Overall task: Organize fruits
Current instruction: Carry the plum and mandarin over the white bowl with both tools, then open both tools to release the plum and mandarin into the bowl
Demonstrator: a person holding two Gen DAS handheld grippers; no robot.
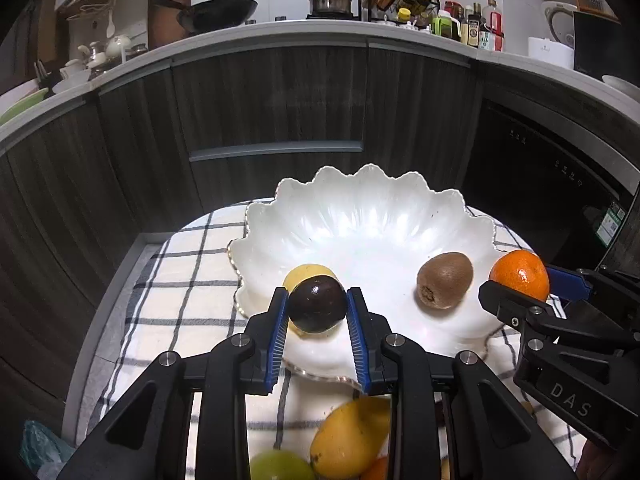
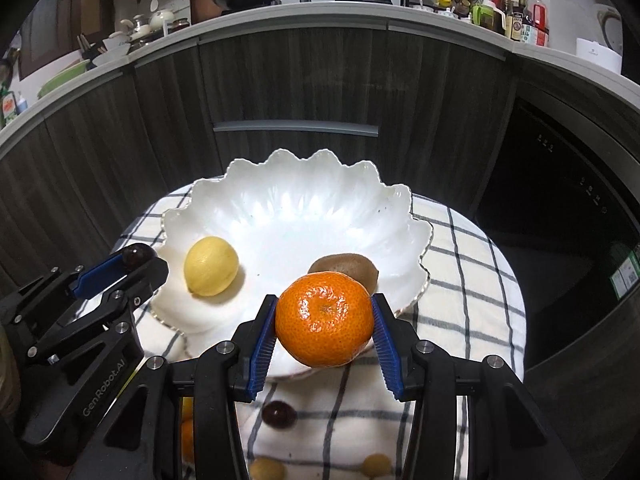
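Observation:
A white scalloped bowl stands on a checked cloth; it also shows in the right wrist view. In it lie a yellow lemon and a brown kiwi. My left gripper is shut on a dark purple round fruit above the bowl's near left rim, in front of the lemon. My right gripper is shut on an orange mandarin above the bowl's near right rim, in front of the kiwi.
Loose fruits lie on the checked cloth near me: a yellow mango, a green fruit, a dark round fruit and small yellow ones. Dark cabinets and a cluttered counter stand behind the table.

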